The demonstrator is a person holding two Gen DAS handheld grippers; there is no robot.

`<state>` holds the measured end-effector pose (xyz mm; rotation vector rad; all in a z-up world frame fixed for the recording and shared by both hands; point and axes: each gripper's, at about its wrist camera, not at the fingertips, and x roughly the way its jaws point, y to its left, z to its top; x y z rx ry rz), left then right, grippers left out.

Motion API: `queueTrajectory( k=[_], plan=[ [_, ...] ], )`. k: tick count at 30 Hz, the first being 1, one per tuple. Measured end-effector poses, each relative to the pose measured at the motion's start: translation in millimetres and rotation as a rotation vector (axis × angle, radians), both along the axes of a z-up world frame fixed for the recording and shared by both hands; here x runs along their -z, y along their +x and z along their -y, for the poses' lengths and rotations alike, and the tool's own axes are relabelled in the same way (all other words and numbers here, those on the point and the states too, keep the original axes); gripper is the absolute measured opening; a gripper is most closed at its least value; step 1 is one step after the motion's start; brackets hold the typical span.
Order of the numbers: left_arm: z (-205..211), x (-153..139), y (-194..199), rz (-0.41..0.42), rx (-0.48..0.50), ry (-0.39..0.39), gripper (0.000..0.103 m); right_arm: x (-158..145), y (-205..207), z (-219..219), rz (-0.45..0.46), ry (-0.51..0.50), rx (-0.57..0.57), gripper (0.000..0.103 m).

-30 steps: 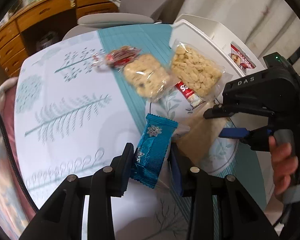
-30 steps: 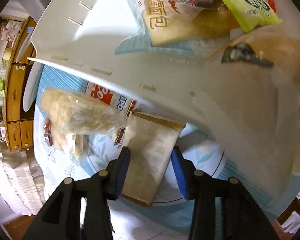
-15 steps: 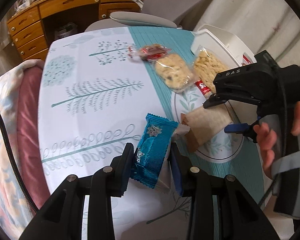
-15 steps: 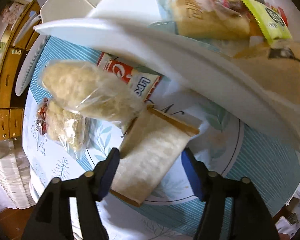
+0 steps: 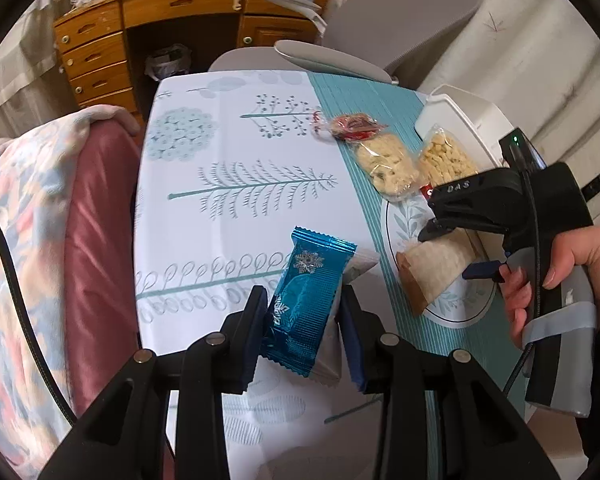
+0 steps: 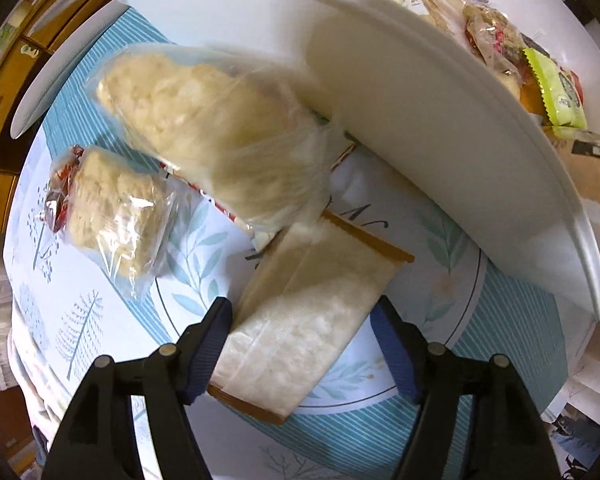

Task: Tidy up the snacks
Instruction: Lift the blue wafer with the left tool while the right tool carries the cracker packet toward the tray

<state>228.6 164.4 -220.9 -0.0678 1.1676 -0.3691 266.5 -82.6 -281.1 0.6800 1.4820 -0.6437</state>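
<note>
The right gripper (image 6: 304,344) hangs with its blue-padded jaws spread to either side of the flat brown-edged paper snack packet (image 6: 312,320) lying on the tablecloth beside the white plastic bin (image 6: 440,128). The packet's long axis runs forward along the fingers, towards the bin. The left gripper (image 5: 302,320) is clamped on a shiny blue foil snack packet (image 5: 308,300), off to the side.

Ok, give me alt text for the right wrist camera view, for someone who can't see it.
The right tool sits open around a flat brown-edged snack packet lying on the patterned tablecloth. Beyond it lie two clear bags of pale snacks, beside a white bin already holding wrapped snacks.
</note>
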Motion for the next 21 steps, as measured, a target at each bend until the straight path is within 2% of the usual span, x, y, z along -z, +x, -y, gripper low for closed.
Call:
queueTrajectory(
  k=[4, 13, 21],
  plan=[
    [-6, -9, -9, 0.002, -0.022, -0.016, 0.034, -8, -27, -1, 0.019, 0.021, -0.039, 0.061],
    [0, -28, -37, 0.027, -0.011, -0.035, 0.034, -8, -93, -33, 0.028, 0.118, -0.122, 0.061],
    [10, -49, -61, 0.045, -0.002, -0.064, 0.034, -27, -144, -54, 0.064, 0.215, -0.207, 0.058]
  ],
)
